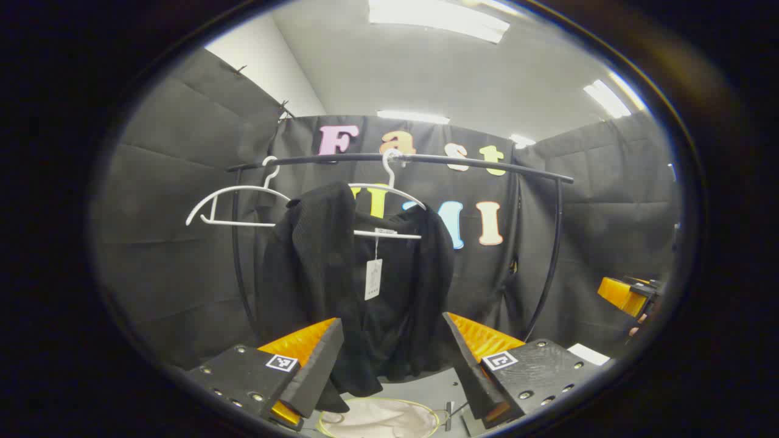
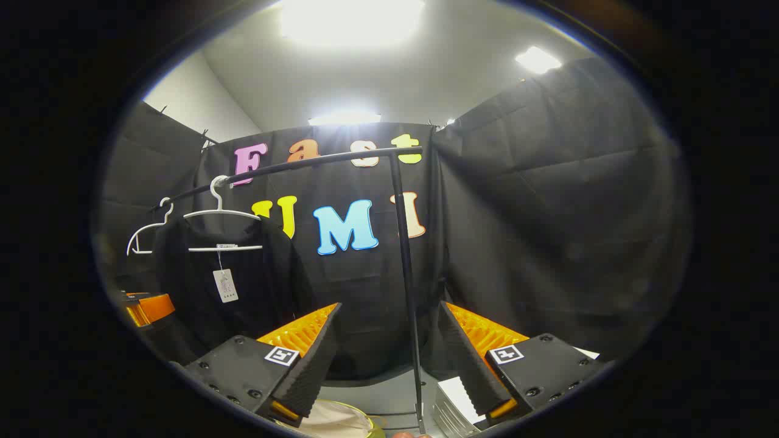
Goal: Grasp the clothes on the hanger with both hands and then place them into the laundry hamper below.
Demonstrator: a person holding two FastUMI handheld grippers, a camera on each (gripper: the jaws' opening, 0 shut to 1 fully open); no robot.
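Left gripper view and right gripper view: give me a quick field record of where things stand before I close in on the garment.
garment: black clothes hanging on a white hanger, paper tag dangling at the front
rail: black clothes rail, a second white hanger bare beside the garment
hamper: pale laundry hamper below the garment
left tongs: left gripper open, facing the garment, not touching it
right tongs: right gripper open, aimed at the rail's upright post, garment off to its left
task state: garment not yet grasped

rack post (image 2: pixel 405 267) stands between right tool (image 2: pixel 389 359) and garment (image 2: pixel 243 292).
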